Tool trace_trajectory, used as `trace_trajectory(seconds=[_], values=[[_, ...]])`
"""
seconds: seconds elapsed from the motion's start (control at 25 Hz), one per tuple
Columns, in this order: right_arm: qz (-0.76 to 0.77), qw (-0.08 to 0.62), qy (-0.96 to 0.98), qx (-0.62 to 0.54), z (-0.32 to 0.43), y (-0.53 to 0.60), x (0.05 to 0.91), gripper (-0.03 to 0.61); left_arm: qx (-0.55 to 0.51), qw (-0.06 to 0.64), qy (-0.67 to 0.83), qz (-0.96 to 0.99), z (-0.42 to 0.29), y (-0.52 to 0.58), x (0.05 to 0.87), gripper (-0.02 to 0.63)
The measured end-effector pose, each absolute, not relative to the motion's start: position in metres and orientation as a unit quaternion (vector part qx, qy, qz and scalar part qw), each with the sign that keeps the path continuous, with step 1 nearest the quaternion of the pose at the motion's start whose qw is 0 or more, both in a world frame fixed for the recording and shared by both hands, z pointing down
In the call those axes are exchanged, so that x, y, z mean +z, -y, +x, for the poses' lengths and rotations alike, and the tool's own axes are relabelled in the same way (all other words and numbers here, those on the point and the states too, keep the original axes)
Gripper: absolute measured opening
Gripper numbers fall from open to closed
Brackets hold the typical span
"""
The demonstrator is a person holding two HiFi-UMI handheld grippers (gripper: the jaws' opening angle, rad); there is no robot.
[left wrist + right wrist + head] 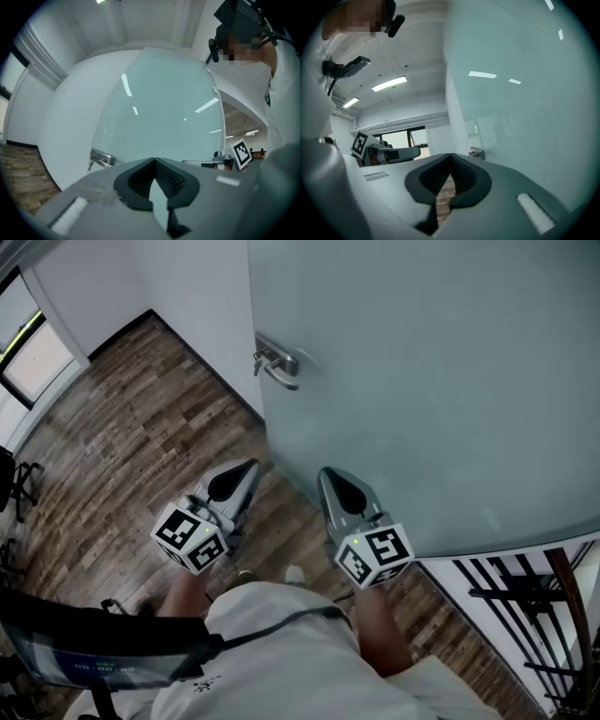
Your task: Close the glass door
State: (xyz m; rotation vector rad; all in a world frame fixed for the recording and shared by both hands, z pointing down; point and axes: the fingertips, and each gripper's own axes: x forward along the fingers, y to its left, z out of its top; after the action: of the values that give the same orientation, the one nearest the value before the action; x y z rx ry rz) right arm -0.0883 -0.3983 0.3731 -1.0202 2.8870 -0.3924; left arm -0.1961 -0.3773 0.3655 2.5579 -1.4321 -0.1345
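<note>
Head view puts the glass door right in front of me, a tall frosted pale-green pane filling the upper right. Its metal handle sits at the left edge, close beside the white wall. That edge and the wall's foot run almost in one line, so I judge the door nearly home, though I cannot tell whether a gap remains or the latch has caught. The pane looks smooth and unmarked, and in the gripper views it shows only reflected ceiling lights. I read this as the last push, or the check after it. The right gripper points level at the lower glass, near it but apart as far as I can see, its jaws pressed together on nothing. The left gripper is just beside it, over the wooden floor below the handle, also closed and empty. Next I would press a closed tip squarely on the glass near the handle side and push steadily, since a tip could skid on so slick a surface.
</note>
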Motion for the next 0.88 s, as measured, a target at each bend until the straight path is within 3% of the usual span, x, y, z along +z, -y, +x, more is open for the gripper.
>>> trace_trajectory(seconds=[0.36, 0.88], values=[[-0.326, 0.006, -0.934, -0.147, -0.092, 0.406, 0.397, 0.009, -0.033, 0.115, 0.486, 0.866, -0.196, 0.383, 0.379, 0.003], [-0.412, -0.041, -0.904, -0.108, -0.162, 0.471, 0.404, 0.009, -0.024, 0.113, 0.423, 0.899, -0.28, 0.446, 0.388, 0.003]])
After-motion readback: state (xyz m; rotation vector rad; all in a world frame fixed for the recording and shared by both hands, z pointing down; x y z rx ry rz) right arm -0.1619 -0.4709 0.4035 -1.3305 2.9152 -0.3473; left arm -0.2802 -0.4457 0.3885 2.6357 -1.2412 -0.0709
